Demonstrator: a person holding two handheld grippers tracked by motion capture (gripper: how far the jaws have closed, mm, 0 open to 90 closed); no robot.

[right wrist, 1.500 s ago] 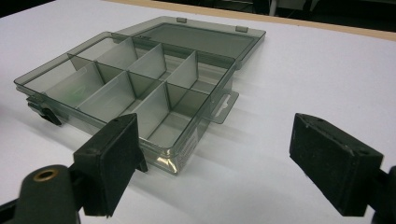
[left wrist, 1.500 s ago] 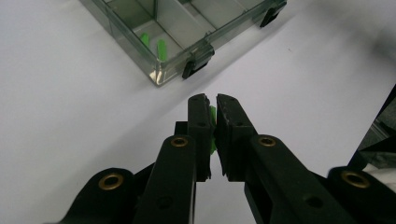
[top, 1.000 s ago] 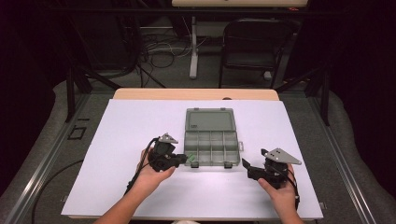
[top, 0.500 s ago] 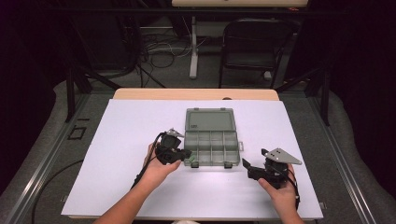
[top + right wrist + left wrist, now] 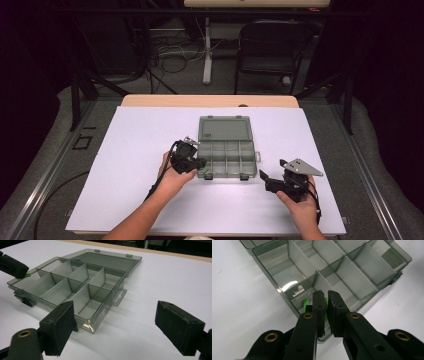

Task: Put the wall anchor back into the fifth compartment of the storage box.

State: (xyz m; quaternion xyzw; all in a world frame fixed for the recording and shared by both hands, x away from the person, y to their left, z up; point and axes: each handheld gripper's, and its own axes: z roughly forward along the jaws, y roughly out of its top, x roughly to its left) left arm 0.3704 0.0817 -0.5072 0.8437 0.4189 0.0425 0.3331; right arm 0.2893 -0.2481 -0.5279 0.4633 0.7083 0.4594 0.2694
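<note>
Bright overhead light, dark surroundings, soft shadows, slight blur.

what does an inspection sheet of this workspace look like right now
surface: white sheet on a wooden table
job's things: open clear compartment box, lid laid back; small green piece at its near left corner
clutter: nothing seen
grippers: left hand-held gripper shut on the green piece over the box corner; right hand-held gripper open, apart from the box
cables: black cable by the left hand
surroundings: dark room, chair, floor cables

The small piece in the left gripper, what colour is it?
Bright green piece; the left gripper view shows it best.
</note>
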